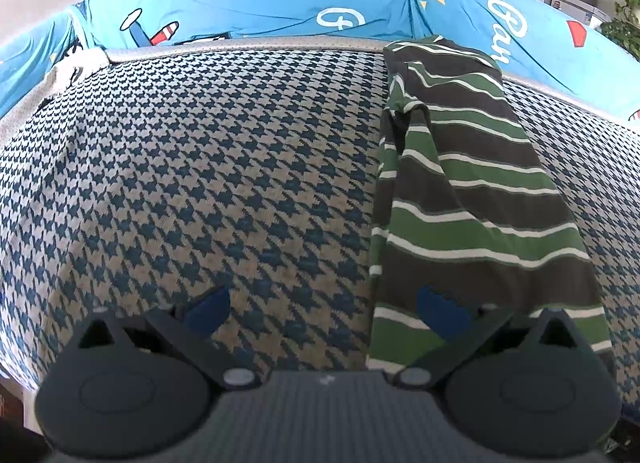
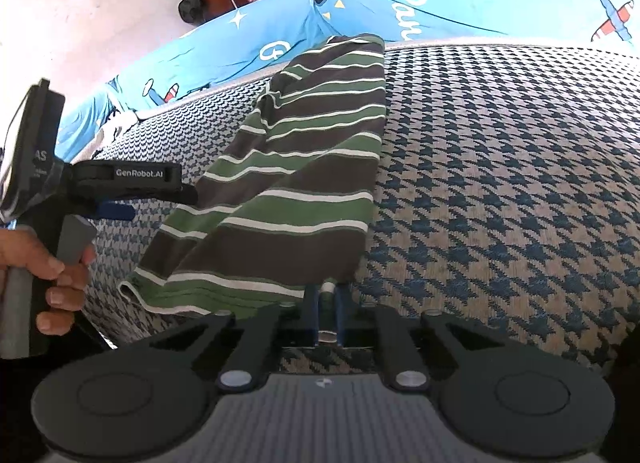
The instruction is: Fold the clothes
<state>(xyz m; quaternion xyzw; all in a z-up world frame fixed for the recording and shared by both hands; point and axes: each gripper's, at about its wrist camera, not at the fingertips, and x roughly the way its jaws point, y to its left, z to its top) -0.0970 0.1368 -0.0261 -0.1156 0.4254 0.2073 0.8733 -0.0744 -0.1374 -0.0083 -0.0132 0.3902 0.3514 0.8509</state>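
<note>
The striped garment (image 1: 472, 167) lies lengthwise on the houndstooth-patterned cushion surface (image 1: 224, 167), folded into a long, narrow strip of green, dark grey and white bands. Its far end reaches the blue printed cover (image 1: 248, 11) at the back edge of the cushion.

Right claw (image 2: 327, 305): clenched. The blue fingers (image 2: 311, 307) stand close together and pinch the near hem of the striped garment at its right corner.

Left claw (image 1: 324, 305): released. The jaws stand wide apart, nothing between them. The right fingertip (image 1: 440, 309) sits over the near left edge of the striped garment; contact cannot be determined. The left fingertip sits over bare cushion, left of the garment.

In the right wrist view, a hand (image 2: 48, 275) grips the left claw's handle, left of the garment's near end.
</note>
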